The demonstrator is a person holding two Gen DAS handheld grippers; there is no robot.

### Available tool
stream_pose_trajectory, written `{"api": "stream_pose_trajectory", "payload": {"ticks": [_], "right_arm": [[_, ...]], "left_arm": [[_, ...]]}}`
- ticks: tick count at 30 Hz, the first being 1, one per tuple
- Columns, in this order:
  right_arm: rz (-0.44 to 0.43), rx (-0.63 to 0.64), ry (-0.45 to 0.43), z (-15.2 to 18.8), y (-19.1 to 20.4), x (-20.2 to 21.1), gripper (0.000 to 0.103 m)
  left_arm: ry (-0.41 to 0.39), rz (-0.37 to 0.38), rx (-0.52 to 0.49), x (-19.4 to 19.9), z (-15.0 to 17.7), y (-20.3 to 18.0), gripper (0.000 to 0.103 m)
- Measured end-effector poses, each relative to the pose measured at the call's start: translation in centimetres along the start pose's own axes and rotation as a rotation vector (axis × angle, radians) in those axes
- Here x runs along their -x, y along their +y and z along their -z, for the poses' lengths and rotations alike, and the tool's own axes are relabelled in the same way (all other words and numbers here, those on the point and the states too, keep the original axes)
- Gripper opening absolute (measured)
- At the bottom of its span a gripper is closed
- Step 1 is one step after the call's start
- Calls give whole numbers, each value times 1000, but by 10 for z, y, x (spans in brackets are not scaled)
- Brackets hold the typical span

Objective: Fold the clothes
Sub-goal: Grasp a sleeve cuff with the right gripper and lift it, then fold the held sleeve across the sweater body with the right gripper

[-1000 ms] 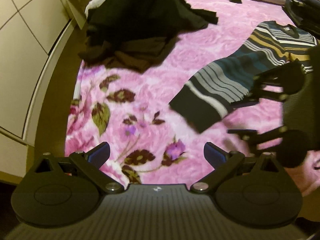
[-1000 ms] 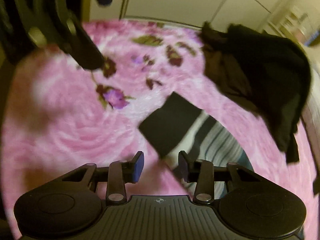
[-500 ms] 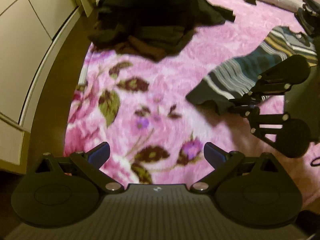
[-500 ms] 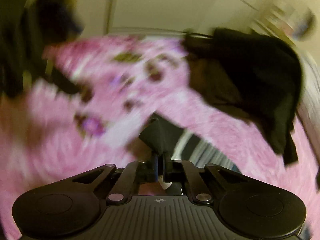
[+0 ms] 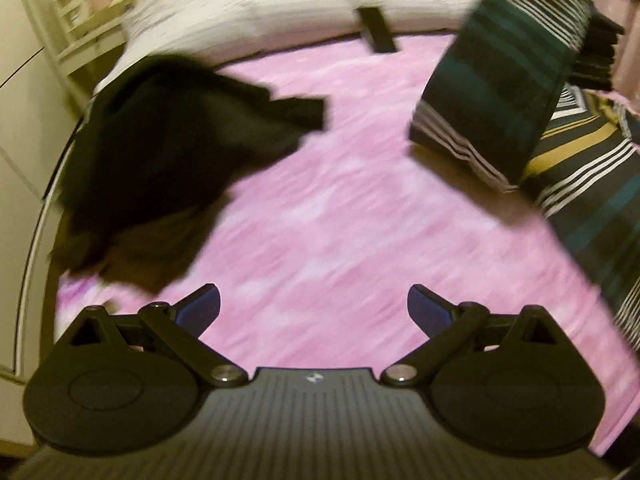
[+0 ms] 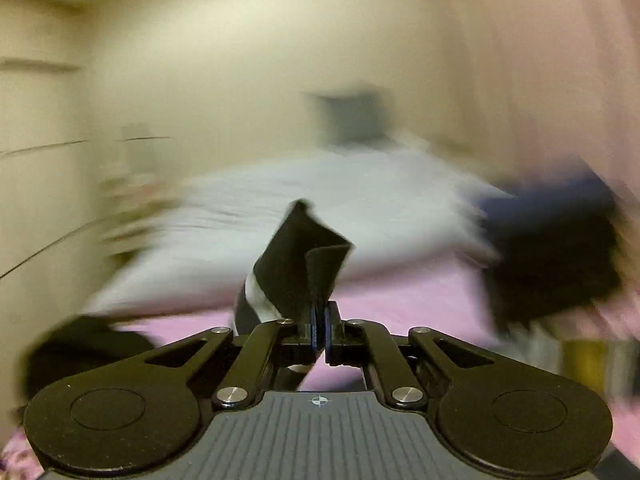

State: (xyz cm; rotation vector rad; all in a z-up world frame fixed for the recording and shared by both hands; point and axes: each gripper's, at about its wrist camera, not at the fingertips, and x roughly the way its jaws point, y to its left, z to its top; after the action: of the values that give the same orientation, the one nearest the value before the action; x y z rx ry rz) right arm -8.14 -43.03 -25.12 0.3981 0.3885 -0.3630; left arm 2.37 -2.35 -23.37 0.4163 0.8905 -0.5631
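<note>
Left wrist view: the left gripper (image 5: 314, 306) hovers over the pink blanket (image 5: 320, 216) with its two blue-padded fingers spread wide and nothing between them. The striped sweater (image 5: 576, 184) lies at the right side of the blanket; one part of it, a striped sleeve (image 5: 500, 76) with dark teal bands and a white-striped end, is lifted off the blanket at the far right and hangs above the rest of the garment. A pile of dark clothes (image 5: 168, 148) lies heaped at the left edge of the blanket, well apart from the sweater, with open pink blanket between the two. Beyond the blanket's far edge lies pale grey bedding (image 5: 280, 12), and on it, near the boundary with the blanket, a small flat dark object (image 5: 376, 34) too blurred to identify. A cream cabinet front (image 5: 20, 92) rises along the left margin. The view is streaked with motion blur.

Right wrist view: the right gripper (image 6: 319, 330) has its fingers pressed together on the dark cuff (image 6: 304, 264) of the sweater, which stands up crumpled above the pads, a white stripe showing at its lower left. Behind it, heavily blurred, are the grey bedding (image 6: 320, 208), a strip of pink blanket (image 6: 400, 300), a dark mass (image 6: 552, 276) at the right that cannot be identified, and a cream wall (image 6: 240, 60).
</note>
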Motion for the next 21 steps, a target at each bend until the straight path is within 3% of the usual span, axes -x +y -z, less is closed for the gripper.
{"api": "stream_pose_trajectory", "payload": {"ticks": [3,6,10,14,21], "right_arm": [[115,-149,162,41,-100,-36,2],[96,-212,246,65,-148,-56,2],[25,-286,302,66,-180,-66,2],[-35,-276,206,30,-202,-46,2],[56,-421,314,69,-257,-52,2]], "left_arm": [[31,10,-15,-19,-28,-65,98],[74,11,-52,-40,-51,-130,98],[114,1,-84,-62,-79,-194,98],[101,24,-139,-71,-103,-239,98],[97,68,-228,-88,-127,-288,98]]}}
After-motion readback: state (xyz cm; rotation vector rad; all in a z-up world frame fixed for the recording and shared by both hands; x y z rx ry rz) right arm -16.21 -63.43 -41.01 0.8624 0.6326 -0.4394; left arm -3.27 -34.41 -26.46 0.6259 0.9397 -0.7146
